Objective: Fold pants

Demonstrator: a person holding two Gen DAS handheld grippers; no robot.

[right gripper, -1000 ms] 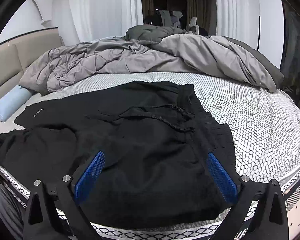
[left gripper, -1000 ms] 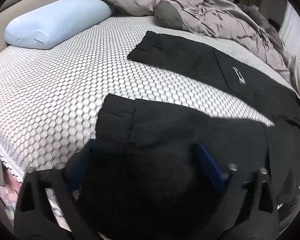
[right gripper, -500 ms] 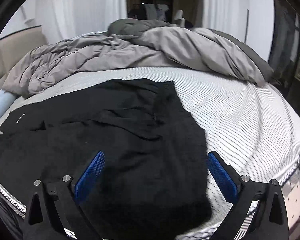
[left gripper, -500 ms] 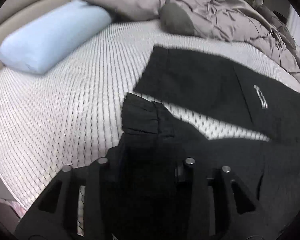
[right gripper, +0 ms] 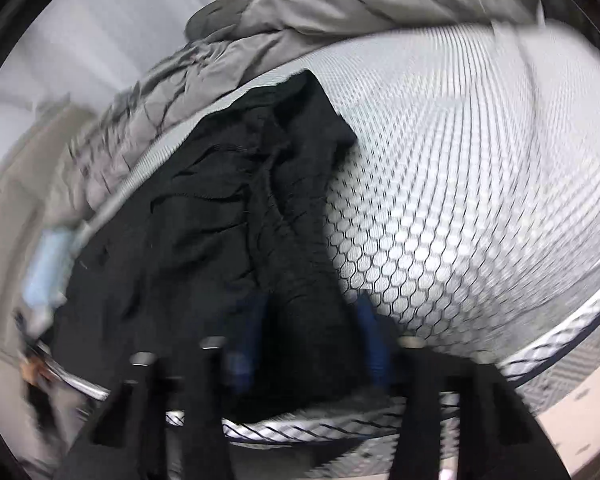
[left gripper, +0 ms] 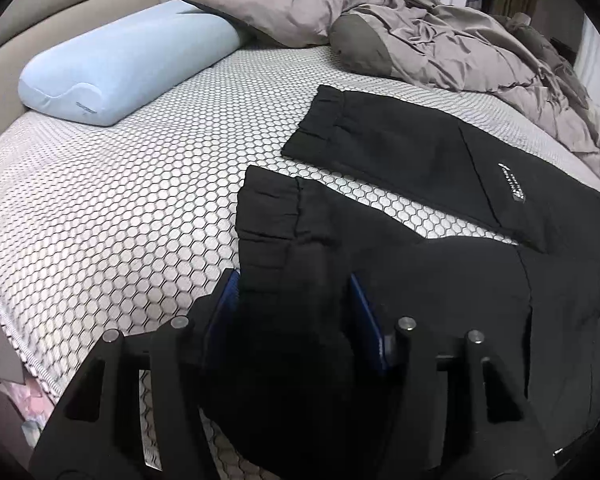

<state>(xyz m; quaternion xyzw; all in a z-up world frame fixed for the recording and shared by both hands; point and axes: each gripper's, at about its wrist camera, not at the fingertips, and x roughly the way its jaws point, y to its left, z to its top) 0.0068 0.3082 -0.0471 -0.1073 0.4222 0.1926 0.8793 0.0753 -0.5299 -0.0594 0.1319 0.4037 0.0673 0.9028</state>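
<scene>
Two grippers over black pants (left gripper: 440, 264) spread on the bed (left gripper: 112, 216): left gripper (left gripper: 296, 312) jaws opening, leg cuff between them; right gripper (right gripper: 312, 340) jaws closing on waistband cloth

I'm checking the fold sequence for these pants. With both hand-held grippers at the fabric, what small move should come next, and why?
Probably lift the near leg's cuff and carry it onto the far leg. The black jogger pants lie with their legs apart on the honeycomb-patterned mattress. The left hand-held gripper has cuff fabric between its opening jaws; the right hand-held gripper is closing on the waistband end.
</scene>
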